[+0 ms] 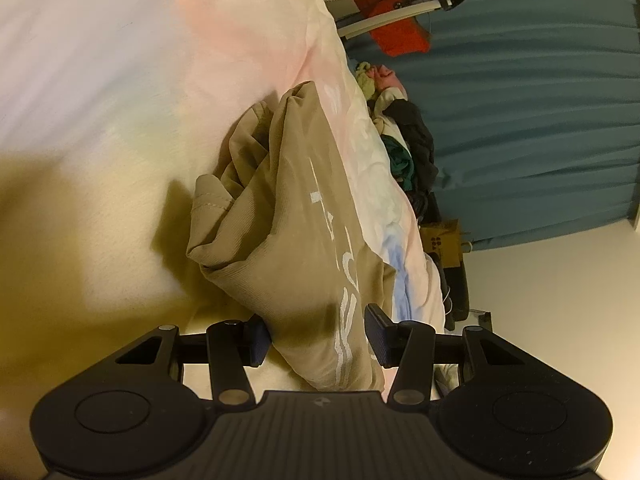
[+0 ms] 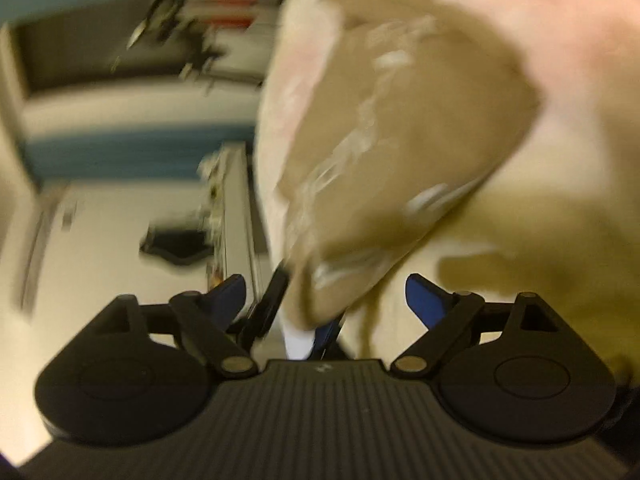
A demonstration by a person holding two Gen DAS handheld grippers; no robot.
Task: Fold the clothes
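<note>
Both tools are releasing: left tool [image 1: 316, 338] and right tool [image 2: 326, 300] are straddling the folded tan garment [image 1: 288, 208] unclenched; next, withdrawing cleanly.

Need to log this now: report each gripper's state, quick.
Left gripper: fingers part open around the tan garment, not visibly clamping it.
Right gripper: open wide, garment end between its fingers, not gripped.
</note>
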